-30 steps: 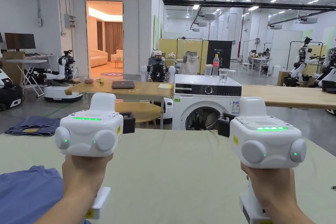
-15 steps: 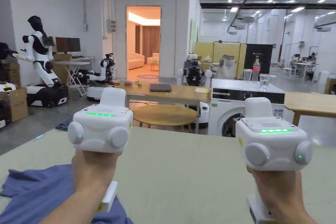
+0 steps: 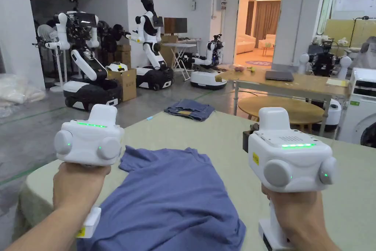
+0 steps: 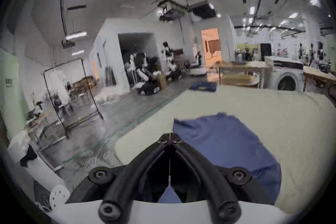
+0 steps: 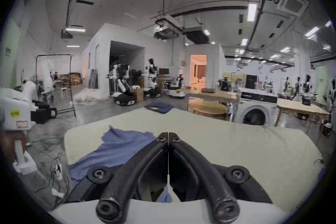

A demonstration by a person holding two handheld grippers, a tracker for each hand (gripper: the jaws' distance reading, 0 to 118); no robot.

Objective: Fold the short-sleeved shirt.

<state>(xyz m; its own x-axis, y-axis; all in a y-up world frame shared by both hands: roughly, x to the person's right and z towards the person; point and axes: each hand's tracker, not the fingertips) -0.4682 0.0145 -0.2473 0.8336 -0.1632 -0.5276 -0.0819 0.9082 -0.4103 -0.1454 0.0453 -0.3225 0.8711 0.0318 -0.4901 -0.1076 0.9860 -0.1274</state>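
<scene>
Shirt (image 3: 172, 204), blue and short-sleeved, now spread across the near left part of the pale green table (image 3: 227, 141); half a second ago just a crumpled edge at the lower left corner of the head view, though the whole scene slid right with the camera's turn to the left. Both grippers at much the same height and spacing as before. Long axis running from the near edge of the table away and slightly left, a sleeve or corner pointing toward the far left. Cloth unfolded, rumpled, flat on the table.

Left gripper (image 4: 170, 137) above the shirt's left edge, jaws pressed together on nothing. Right gripper (image 5: 168, 136) just right of the shirt, above bare table, jaws likewise together and empty. Folded dark blue garment (image 3: 190, 109) at the table's far corner. Washing machine (image 5: 254, 111) beyond, contents not discernible.
</scene>
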